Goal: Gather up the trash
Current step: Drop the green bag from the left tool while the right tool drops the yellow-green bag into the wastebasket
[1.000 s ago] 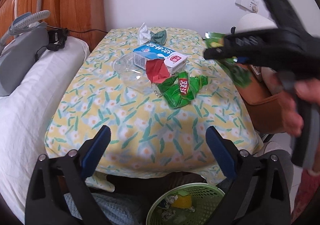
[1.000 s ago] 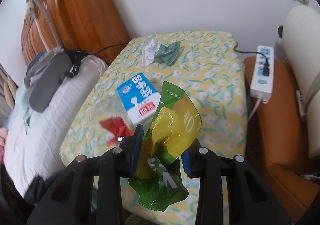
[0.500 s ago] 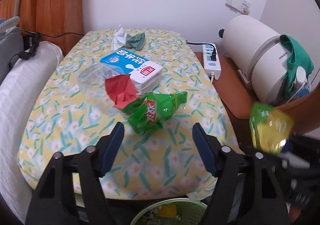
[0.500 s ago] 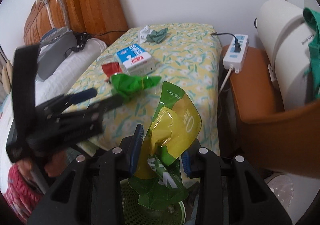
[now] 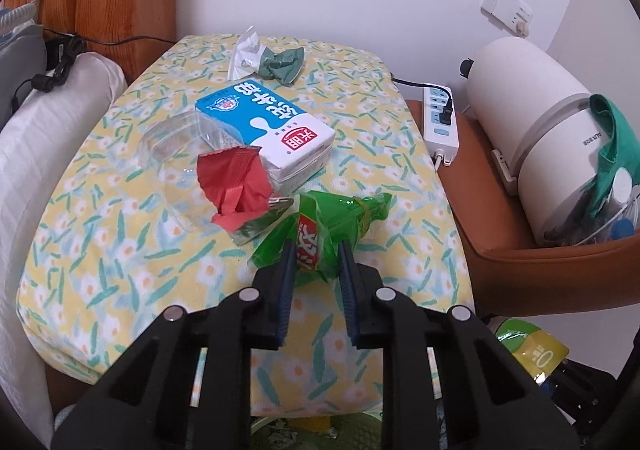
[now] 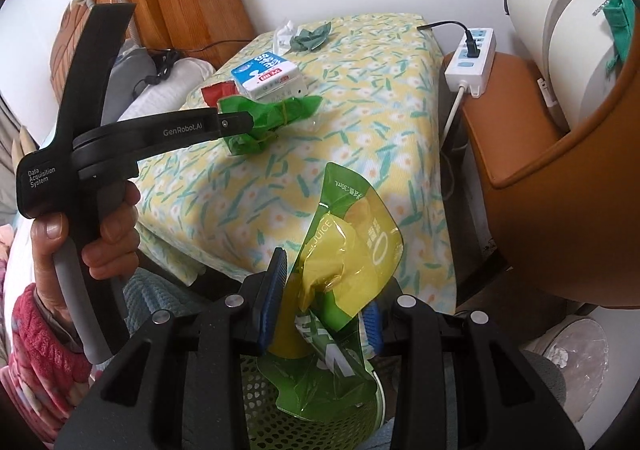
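The left gripper is down on the flowered tablecloth, and the crumpled green wrapper lies right between its blue fingers. The jaws are closing, both pads already touching the wrapper's near end, the rest of the shiny film trailing away beyond the tips. Just past it, up and to the left of the gripper, sit a folded red wrapper, a clear plastic lid and a blue-and-white milk carton, boxy and lying flat. Farther off lies a wad of white and dark green paper.

Over on the right gripper, the jaws are clamped on a green and yellow juice pouch, glossy and creased, its top standing above the fingers and its bottom hanging below them, over the green mesh basket directly beneath. To its left, the person's hand grips the left tool's handle.
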The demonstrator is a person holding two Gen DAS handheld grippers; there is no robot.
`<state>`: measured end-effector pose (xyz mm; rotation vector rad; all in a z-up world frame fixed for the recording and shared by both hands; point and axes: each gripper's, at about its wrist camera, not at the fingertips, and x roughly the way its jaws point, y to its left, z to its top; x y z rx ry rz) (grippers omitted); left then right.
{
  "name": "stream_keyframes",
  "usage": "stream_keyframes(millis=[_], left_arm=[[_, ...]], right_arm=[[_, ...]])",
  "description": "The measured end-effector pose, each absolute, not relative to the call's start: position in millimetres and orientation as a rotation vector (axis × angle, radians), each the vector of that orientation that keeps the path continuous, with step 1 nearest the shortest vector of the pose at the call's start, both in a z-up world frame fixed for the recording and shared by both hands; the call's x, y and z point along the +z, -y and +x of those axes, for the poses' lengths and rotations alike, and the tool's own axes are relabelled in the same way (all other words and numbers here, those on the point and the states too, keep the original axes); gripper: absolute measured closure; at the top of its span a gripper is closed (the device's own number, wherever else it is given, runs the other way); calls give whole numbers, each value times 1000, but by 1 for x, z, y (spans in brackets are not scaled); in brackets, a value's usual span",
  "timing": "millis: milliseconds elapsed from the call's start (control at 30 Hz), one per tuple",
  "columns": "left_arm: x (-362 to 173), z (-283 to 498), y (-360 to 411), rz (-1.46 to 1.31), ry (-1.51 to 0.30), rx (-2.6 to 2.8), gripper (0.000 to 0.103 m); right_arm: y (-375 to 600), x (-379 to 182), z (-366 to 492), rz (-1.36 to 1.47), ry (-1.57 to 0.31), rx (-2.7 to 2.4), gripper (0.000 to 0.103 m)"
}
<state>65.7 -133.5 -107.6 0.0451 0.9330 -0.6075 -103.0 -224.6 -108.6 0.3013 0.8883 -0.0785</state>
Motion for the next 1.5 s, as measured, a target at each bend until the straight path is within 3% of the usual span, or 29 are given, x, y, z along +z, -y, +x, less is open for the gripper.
stream_keyframes(millis=[967, 1100, 1333, 1433, 1500], left_arm=[[-92, 19, 84, 74, -877, -583, 86], [-87, -5, 60, 94, -872, -593, 86], [-96, -46, 19, 111, -910, -615, 86], [-105, -58, 10, 114, -943, -617, 86], [-111, -65, 5, 120, -959, -619, 86]], right_arm=[[215, -108, -120, 292, -899, -31, 68], [207, -112, -131, 284, -947, 30, 68], [177, -165, -145, 274, -1158, 106, 68], [164, -186, -147, 286, -1227, 142, 63], [160, -194, -149, 295, -1254, 146, 49]])
